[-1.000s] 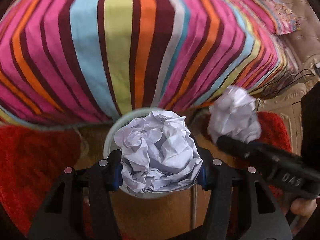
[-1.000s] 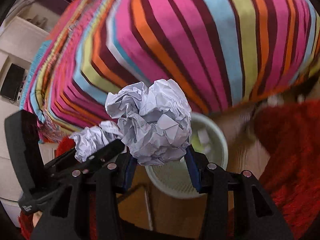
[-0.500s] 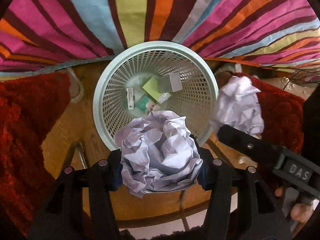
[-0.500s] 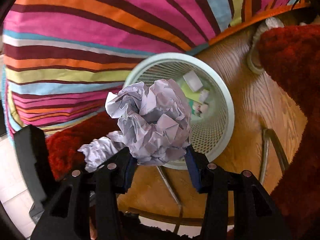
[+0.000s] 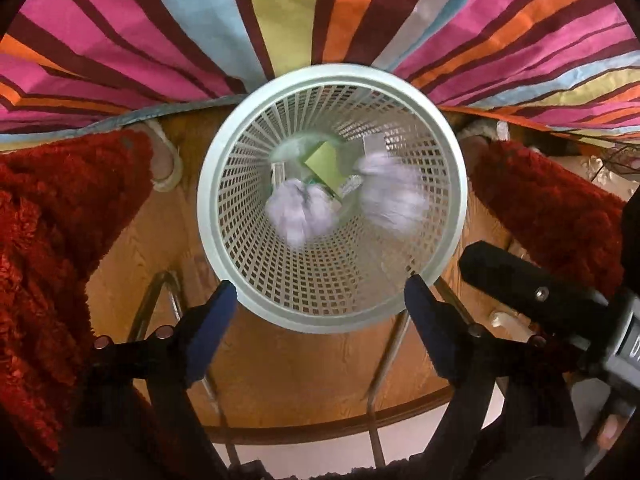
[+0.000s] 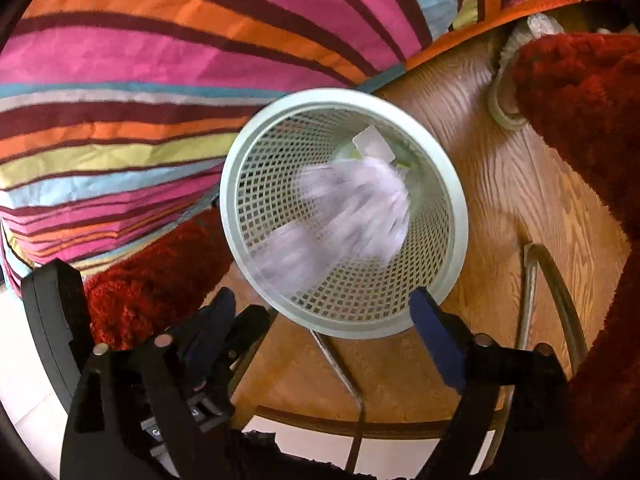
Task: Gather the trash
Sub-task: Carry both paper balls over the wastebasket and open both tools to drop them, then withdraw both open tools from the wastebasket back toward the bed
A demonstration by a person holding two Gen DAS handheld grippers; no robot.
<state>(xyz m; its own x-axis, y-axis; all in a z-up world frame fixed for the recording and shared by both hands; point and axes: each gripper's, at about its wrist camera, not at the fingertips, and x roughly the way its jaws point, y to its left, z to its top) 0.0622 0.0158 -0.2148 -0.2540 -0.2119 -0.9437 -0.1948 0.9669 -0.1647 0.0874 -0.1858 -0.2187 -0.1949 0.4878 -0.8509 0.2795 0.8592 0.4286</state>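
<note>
A pale green mesh waste basket [image 5: 452, 152] stands on a wooden floor and also shows in the right wrist view [image 6: 460, 216]. Two crumpled white paper balls are falling inside it, both blurred: one [image 5: 300, 212] toward the left, one [image 5: 394, 196] toward the right. In the right wrist view they show as one ball [image 6: 360, 204] and a fainter one [image 6: 288, 256]. My left gripper [image 5: 320, 300] is open and empty above the basket's near rim. My right gripper [image 6: 324, 308] is open and empty too. Small scraps, one yellow-green [image 5: 324, 160], lie at the bottom.
A bed with a bright striped cover [image 5: 280, 20] rises just behind the basket. Red shaggy rugs [image 5: 52, 232] lie on both sides of it. A curved wooden edge with metal bars [image 5: 384, 344] runs below the grippers. The right gripper's body [image 5: 540, 292] sits at the lower right.
Both grippers opened and let go of their paper balls, which are now dropping into the basket. Both cameras moved closer over the basket.
</note>
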